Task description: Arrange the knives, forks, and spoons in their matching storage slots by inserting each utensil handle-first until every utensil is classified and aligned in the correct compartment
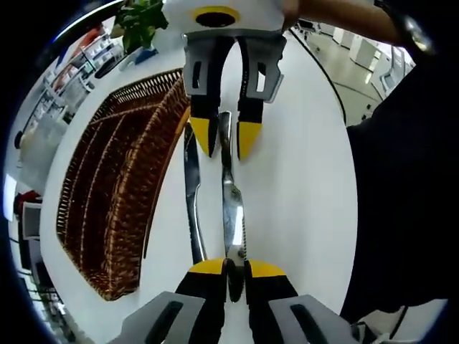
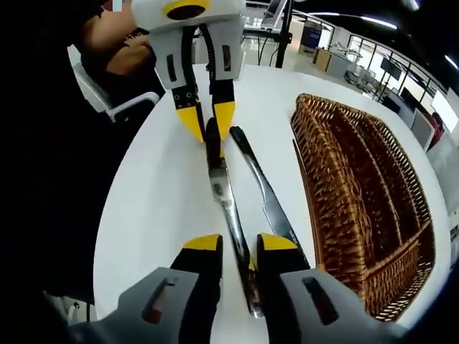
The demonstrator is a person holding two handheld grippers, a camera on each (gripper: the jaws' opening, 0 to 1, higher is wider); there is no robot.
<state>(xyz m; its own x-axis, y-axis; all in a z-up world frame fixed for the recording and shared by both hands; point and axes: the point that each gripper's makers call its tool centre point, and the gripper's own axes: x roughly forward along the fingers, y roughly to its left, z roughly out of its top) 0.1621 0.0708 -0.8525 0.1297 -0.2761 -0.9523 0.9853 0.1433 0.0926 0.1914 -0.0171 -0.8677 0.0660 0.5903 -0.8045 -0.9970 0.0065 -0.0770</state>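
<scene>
Two steel knives with black handles lie side by side on the white table [image 2: 165,201]. My left gripper [image 1: 237,269] is shut on the black handle of the nearer knife [image 1: 231,208]. It faces me as the left gripper [image 2: 207,118] in the right gripper view, at the knife's handle [image 2: 212,147]. My right gripper [image 2: 240,245] straddles that knife's blade [image 2: 224,193] with small gaps on both sides, so it looks open. In the left gripper view the right gripper [image 1: 226,137] hangs over the blade tip. The second knife [image 2: 267,197] [image 1: 192,193] lies free between the first and the wicker basket [image 2: 358,179].
The brown wicker basket [image 1: 115,193] has long parallel compartments and lies along the table next to the knives. A green plant [image 1: 140,21] stands at the table's far end. A person's arm [image 2: 118,54] and a chair [image 2: 122,104] are beyond the table edge.
</scene>
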